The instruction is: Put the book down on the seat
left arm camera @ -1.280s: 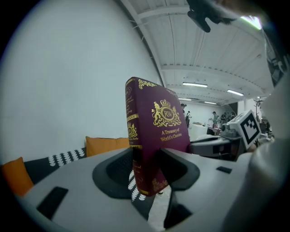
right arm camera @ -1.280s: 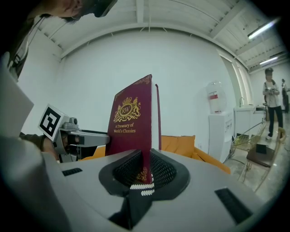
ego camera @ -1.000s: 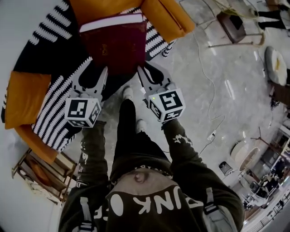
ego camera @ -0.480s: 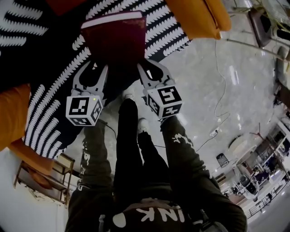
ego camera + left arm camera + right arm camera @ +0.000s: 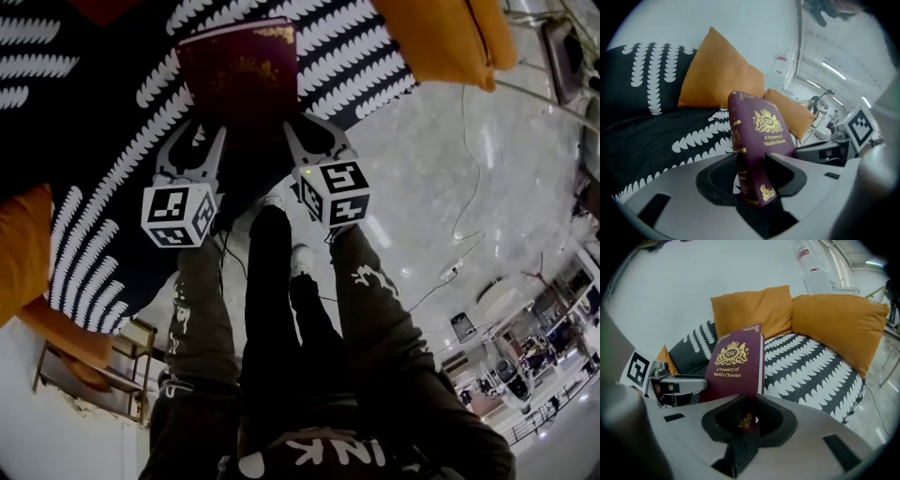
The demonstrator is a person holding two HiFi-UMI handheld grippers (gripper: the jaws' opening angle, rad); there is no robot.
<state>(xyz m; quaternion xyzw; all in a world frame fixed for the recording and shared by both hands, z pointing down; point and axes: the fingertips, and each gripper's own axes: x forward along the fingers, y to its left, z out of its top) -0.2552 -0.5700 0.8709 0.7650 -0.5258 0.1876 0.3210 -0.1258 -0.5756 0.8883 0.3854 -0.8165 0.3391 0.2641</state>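
Note:
A maroon book [image 5: 241, 75] with gold lettering is held over the black seat [image 5: 103, 141] with its white leaf pattern. My left gripper [image 5: 204, 133] is shut on the book's near left corner, where the spine [image 5: 740, 159] sits between its jaws. My right gripper [image 5: 292, 131] is shut on the near right corner, and the cover [image 5: 736, 364] rises just beyond its jaws. In the right gripper view the left gripper [image 5: 670, 383] shows beside the book. The book's underside is hidden, so I cannot tell whether it touches the seat.
Orange cushions [image 5: 836, 324] [image 5: 750, 310] lean along the seat's back, and another orange cushion [image 5: 23, 248] lies at the left edge. A wooden rack [image 5: 89, 370] stands on the floor at lower left. A cable [image 5: 459, 225] runs over the marble floor at right.
Both grippers and the book have moved forward over the seat. The seat's black and white pattern now fills more of the head view, and the orange cushions have slid toward the edges.

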